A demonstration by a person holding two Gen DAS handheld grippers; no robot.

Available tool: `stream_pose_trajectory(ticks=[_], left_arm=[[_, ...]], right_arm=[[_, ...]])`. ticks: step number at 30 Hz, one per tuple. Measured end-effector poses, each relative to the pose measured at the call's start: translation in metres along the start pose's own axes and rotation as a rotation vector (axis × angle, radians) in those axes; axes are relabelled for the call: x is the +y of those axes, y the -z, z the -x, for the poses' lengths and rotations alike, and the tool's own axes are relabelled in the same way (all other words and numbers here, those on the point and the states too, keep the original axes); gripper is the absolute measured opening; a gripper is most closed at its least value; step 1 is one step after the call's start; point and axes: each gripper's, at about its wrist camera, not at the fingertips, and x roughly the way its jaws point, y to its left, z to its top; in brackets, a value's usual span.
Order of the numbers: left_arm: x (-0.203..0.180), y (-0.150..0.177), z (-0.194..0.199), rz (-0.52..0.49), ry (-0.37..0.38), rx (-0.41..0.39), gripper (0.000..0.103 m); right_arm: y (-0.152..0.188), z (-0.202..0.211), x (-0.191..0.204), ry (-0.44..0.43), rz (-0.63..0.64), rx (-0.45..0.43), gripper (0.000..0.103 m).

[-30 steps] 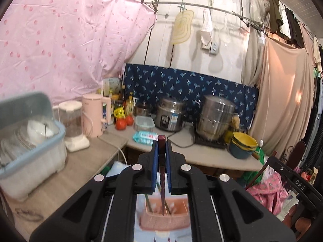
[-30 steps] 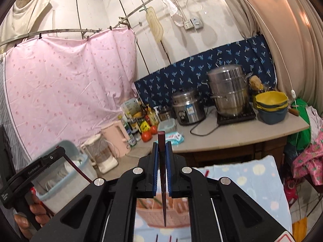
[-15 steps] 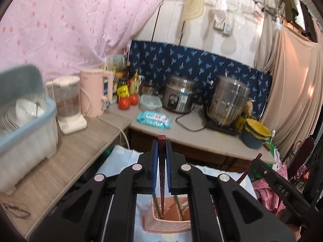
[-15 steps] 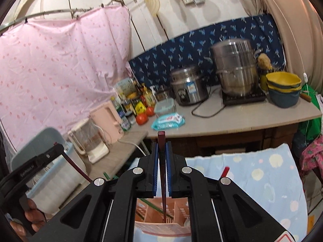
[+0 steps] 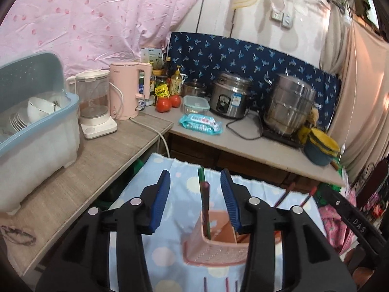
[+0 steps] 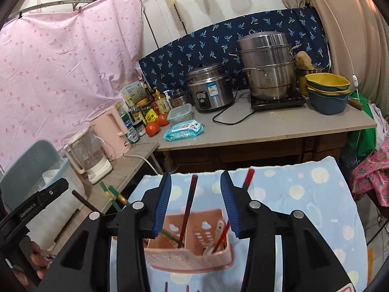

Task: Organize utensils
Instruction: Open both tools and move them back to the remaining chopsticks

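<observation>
Soft blue cloth (image 6: pixel 304 194) with pale dots covers the table, reaching its far edge. On it sits the pink plastic holder (image 6: pixel 189 253), full of little holes. Chopsticks (image 6: pixel 187 209) lean inside. Both the left gripper (image 5: pixel 195 202) and right gripper (image 6: pixel 195 202) hang above it, wide apart, gripping nothing.

chopstick tips (image 6: pixel 179 245) hidden in caddy (image 6: pixel 189 260) (bottom-edge utensils cropped)

"GenRobot.AI" on left gripper (image 6: pixel 36 206)
</observation>
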Motion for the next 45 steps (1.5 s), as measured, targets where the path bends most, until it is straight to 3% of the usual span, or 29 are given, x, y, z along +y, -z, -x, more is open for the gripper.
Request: stream_pose_trajectory(ticks=[19, 25, 37, 45], left_arm=[[-0.001, 0.107, 0.046, -0.039, -0.006, 0.174, 0.047], [0.003, 0.149, 0.060, -0.045, -0.016, 0.237, 0.047], [0.012, 0.237, 0.077, -0.059, -0.034, 0.392, 0.047], [0.008, 0.269, 0.082, -0.074, -0.013, 0.459, 0.047]], right_arm=[[0.108, 0.075, 0.019, 0.009, 0.123, 0.135, 0.043], [0.156, 0.095, 0.015, 0.029, 0.143, 0.206, 0.043], [0.260, 0.112, 0.001, 0.065, 0.164, 0.397, 0.043], [0.294, 0.116, 0.004, 0.047, 0.186, 0.467, 0.043]])
